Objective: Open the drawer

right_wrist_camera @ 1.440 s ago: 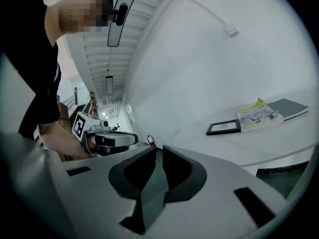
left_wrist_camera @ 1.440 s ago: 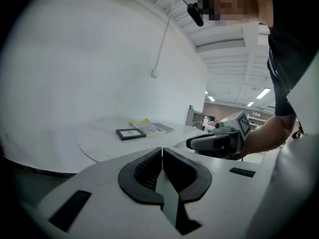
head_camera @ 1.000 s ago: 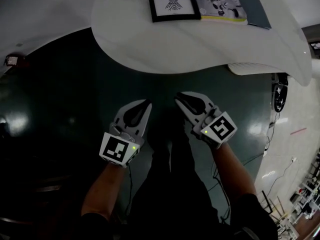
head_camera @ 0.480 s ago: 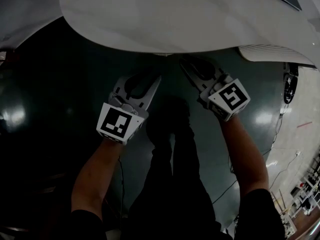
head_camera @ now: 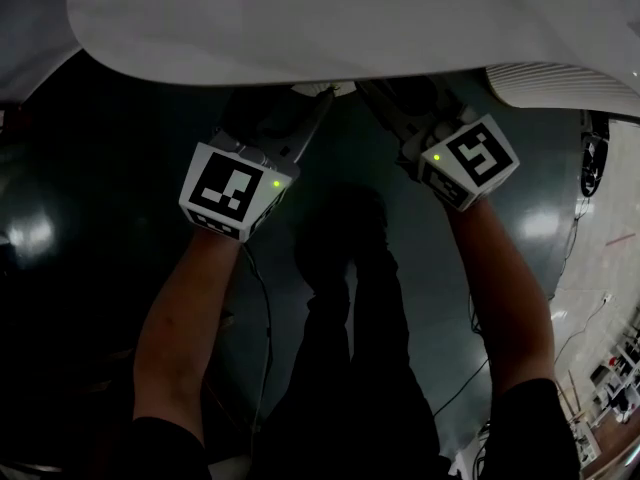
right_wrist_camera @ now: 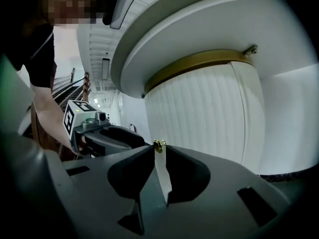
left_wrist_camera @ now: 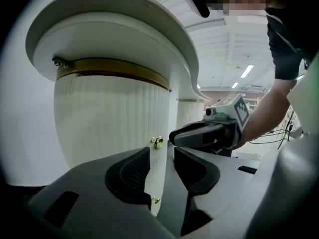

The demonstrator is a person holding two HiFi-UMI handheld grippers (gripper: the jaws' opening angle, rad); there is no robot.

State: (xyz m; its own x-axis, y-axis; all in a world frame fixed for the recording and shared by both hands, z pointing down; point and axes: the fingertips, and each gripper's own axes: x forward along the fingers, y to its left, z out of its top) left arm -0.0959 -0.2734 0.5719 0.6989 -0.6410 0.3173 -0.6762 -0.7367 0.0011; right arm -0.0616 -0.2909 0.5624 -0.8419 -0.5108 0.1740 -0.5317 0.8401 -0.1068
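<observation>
Grey moulded plastic, both tools. Right gripper (right_wrist_camera: 159, 150): jaws a narrow slot apart, nothing surely held. The brass knob (right_wrist_camera: 159, 144) sits right at the tips, and I cannot tell if they touch it. Left gripper (left_wrist_camera: 162, 151): jaws apart, empty, pointed at the drawer front (left_wrist_camera: 109, 118) just under that knob. A lower knob (left_wrist_camera: 155, 200) shows down in the gap.

Risks (judgement):
- The knob is small, round and polished, so jaws closing off-centre could slip off on the pull.
- 2 tools crowd 1 knob and could knock together.
- The front is convex, so a pull not square to it might bind the drawer.

Materials, outward: the front is white, finely fluted and curved. Above it runs a brass band (right_wrist_camera: 194, 63), then a smooth white overhanging table top (head_camera: 300, 18). I cannot make out the drawer's seams.
</observation>
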